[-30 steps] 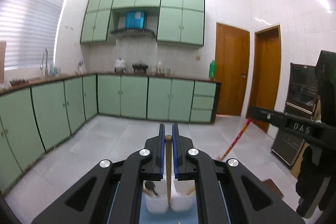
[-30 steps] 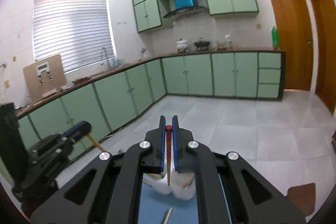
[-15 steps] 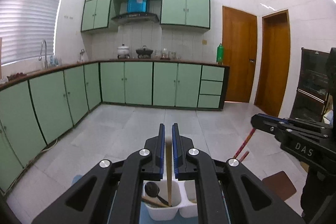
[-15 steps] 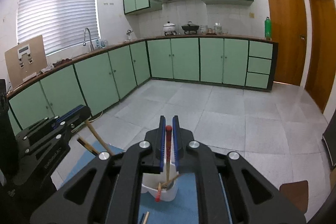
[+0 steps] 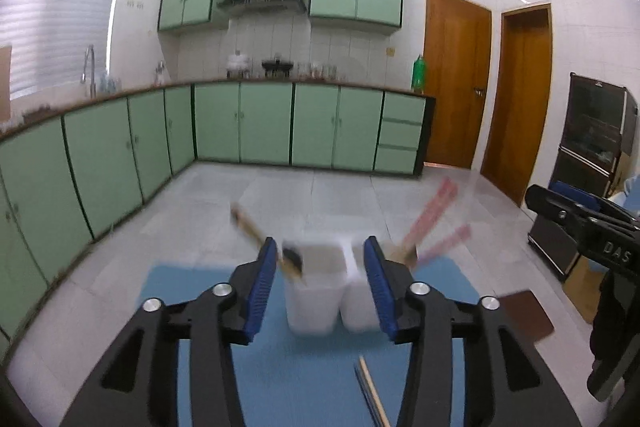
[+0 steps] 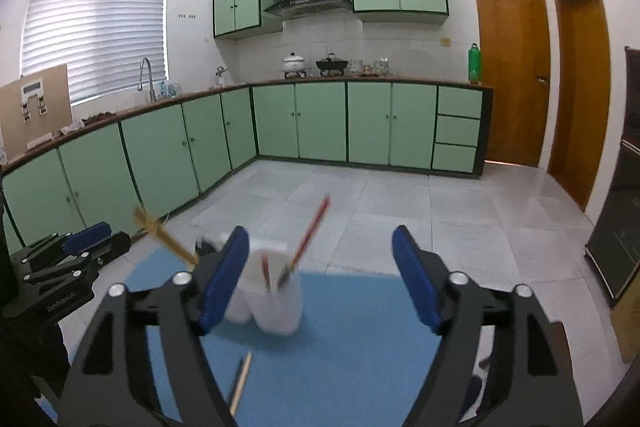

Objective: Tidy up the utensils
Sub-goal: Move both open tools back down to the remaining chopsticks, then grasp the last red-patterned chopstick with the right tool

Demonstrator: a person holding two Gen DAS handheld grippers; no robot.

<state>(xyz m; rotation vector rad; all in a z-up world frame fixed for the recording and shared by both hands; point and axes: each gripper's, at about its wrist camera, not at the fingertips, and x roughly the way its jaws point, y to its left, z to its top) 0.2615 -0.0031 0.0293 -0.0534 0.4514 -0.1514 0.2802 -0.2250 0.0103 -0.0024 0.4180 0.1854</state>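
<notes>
Two white holder cups (image 5: pixel 334 291) stand touching side by side on the blue mat (image 5: pixel 304 383), toward its far edge. Relative to the cups: the wooden-handled utensil (image 5: pixel 250 229) leans out of the left cup toward the left, next to a dark-headed utensil (image 5: pixel 293 258) in the same cup; red chopsticks (image 5: pixel 430 217) lean out of the right cup toward the right. Right wrist view confirms it: the red sticks (image 6: pixel 310 235) sit in the right-hand cup (image 6: pixel 280 301), the wooden handle (image 6: pixel 166 237) pokes out left of the pair. Left gripper (image 5: pixel 320 267) hovers just in front of the cups, fingers (image 5: pixel 262 277) spread wide, nothing between them. Right gripper (image 6: pixel 320 267) is likewise in front of the cups, fingers (image 6: pixel 416 283) wide apart and empty. Judged progress: most of the sorting looks done, wood and dark utensils in one cup, red sticks in the other. Left to do: at least one loose wooden stick (image 5: pixel 372 391) lies flat on the mat in front of the cups, nearer the cameras, with what may be a darker stick alongside it; blur makes the count unclear. The same loose stick (image 6: pixel 242 381) shows in the right view. Something small and dark sits on the mat at lower right in that view, too blurred to identify. The next pickup needs a low pinch on a thin flat stick, so there's a slip risk.
</notes>
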